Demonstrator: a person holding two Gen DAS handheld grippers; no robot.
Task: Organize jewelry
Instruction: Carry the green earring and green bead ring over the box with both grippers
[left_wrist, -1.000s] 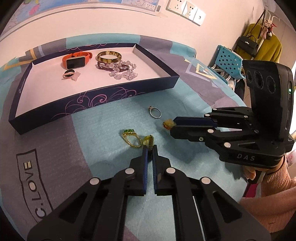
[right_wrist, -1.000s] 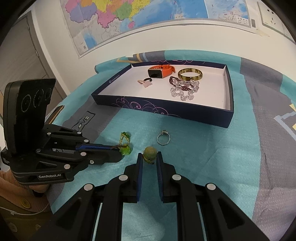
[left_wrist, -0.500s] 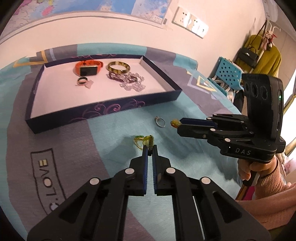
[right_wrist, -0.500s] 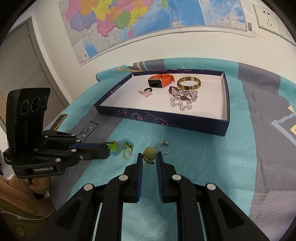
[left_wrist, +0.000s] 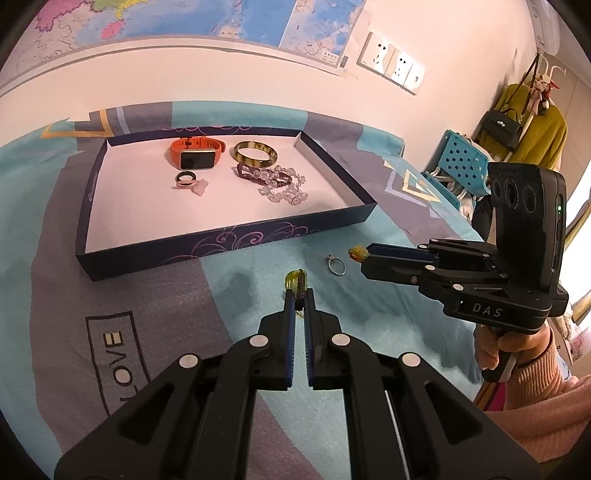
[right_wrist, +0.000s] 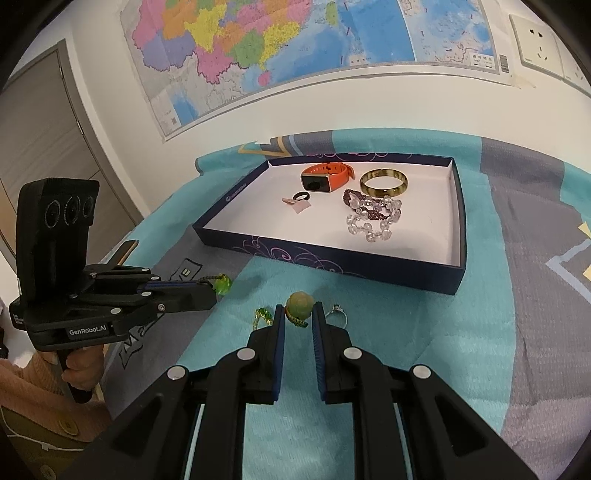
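Observation:
My left gripper is shut on a green pendant on a braided cord, held above the cloth; it also shows in the right wrist view. My right gripper is shut on a round green bead charm, seen in the left wrist view as a yellowish piece. A silver ring lies on the teal cloth; a gold ring with a green stone lies near it. The dark blue tray holds an orange watch, a bangle, bead bracelets and a black ring.
The teal and grey cloth covers the table. A wall with a map and sockets stands behind the tray. A blue chair and a hanging yellow coat are to the right.
Both grippers have risen and drawn back from the cloth with their pieces. The gold ring with the green stone stays on the cloth and has left the left wrist view.

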